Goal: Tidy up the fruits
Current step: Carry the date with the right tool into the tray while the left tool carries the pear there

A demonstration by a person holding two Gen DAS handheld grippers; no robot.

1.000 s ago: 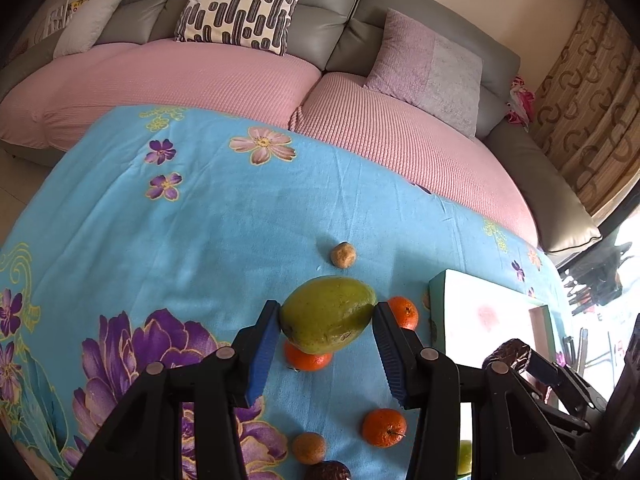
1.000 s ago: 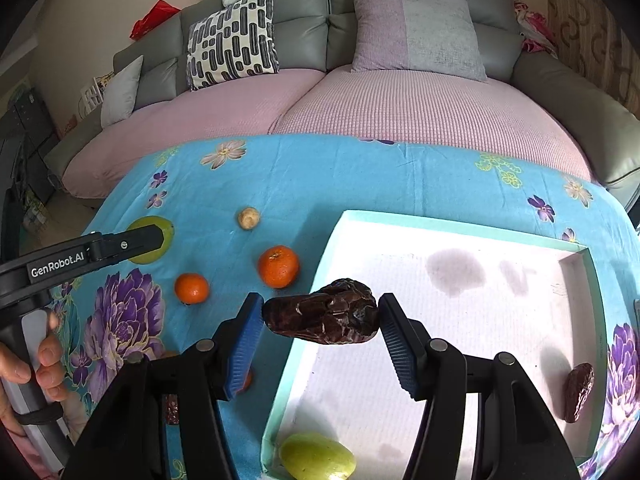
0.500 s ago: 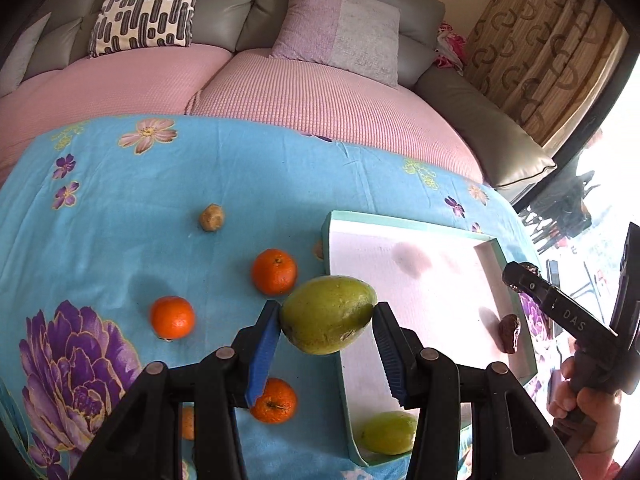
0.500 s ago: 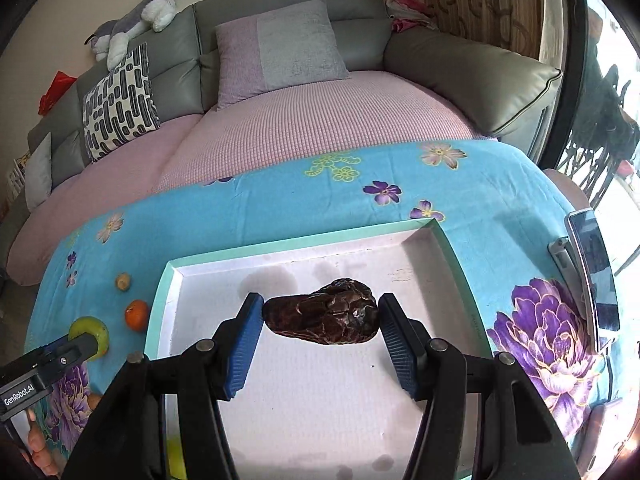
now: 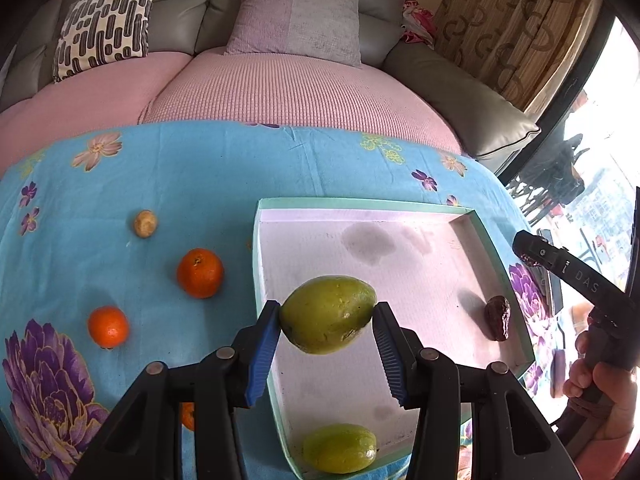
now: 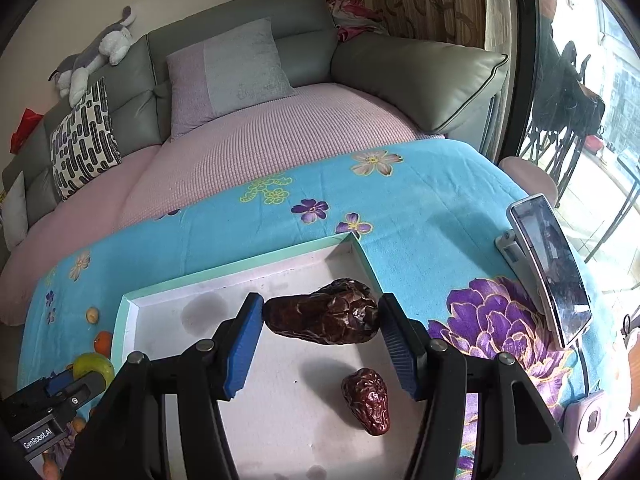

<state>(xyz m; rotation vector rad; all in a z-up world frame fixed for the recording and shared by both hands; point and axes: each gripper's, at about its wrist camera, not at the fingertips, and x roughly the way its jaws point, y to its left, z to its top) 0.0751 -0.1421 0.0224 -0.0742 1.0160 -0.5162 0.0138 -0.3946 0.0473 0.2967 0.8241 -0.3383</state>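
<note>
Each tool is black plastic with two arms ending in ribbed blue pads (image 5: 262, 350), and round silver screws sit at the joints. The left tool (image 5: 327, 322) matches the right tool (image 6: 322, 318). White lettering on one black body seems to read "GenRobot.AI".

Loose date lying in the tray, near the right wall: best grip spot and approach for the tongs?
Take the date across its narrow middle, coming from straight above. It lies flat on the tray floor with its long axis running toward the near edge, tapering at the near end, so the fingers should close on the two long flanks. The tray wall beside it makes a side approach awkward.
</note>
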